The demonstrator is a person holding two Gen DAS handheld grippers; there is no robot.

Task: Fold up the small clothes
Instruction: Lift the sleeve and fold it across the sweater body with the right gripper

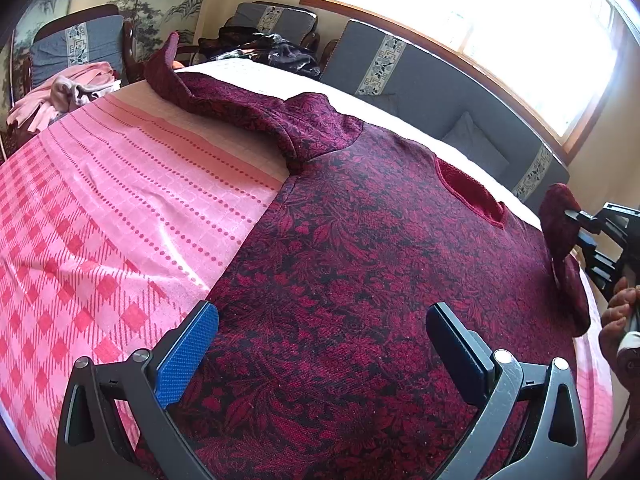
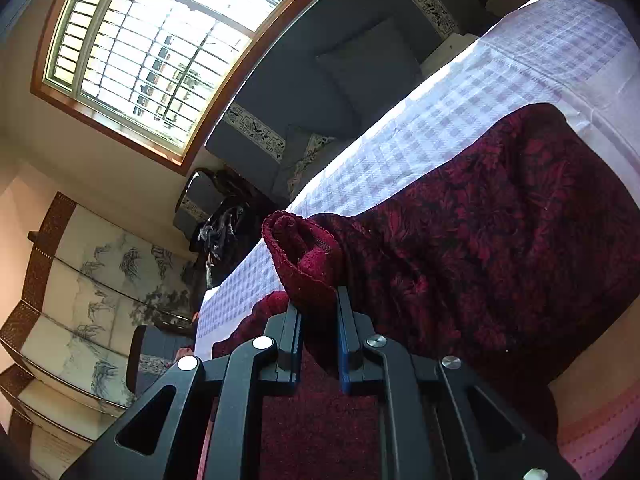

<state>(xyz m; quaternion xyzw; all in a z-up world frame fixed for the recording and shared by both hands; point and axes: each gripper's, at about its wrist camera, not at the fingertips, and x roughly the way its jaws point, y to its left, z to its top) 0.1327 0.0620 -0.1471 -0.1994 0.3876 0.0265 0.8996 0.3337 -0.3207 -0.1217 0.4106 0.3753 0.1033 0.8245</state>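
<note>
A dark red floral sweater (image 1: 360, 260) lies spread flat on a pink checked cloth (image 1: 100, 220) over the table. Its far sleeve (image 1: 208, 92) stretches away to the upper left, and its neck opening (image 1: 472, 196) faces right. My left gripper (image 1: 320, 332) is open and empty, hovering just above the sweater's body. My right gripper (image 2: 318, 312) is shut on the cuff of the other sleeve (image 2: 304, 260) and holds it lifted off the table. In the left wrist view that gripper (image 1: 572, 216) is at the right edge with the raised sleeve (image 1: 560, 236).
A pile of pink clothes (image 1: 68, 92) sits at the table's far left corner. Grey cushioned chairs (image 1: 80, 44) and a long grey sofa (image 1: 440, 92) stand beyond the table under a bright window (image 1: 500, 20). Dark clothing (image 1: 272, 52) lies on one chair.
</note>
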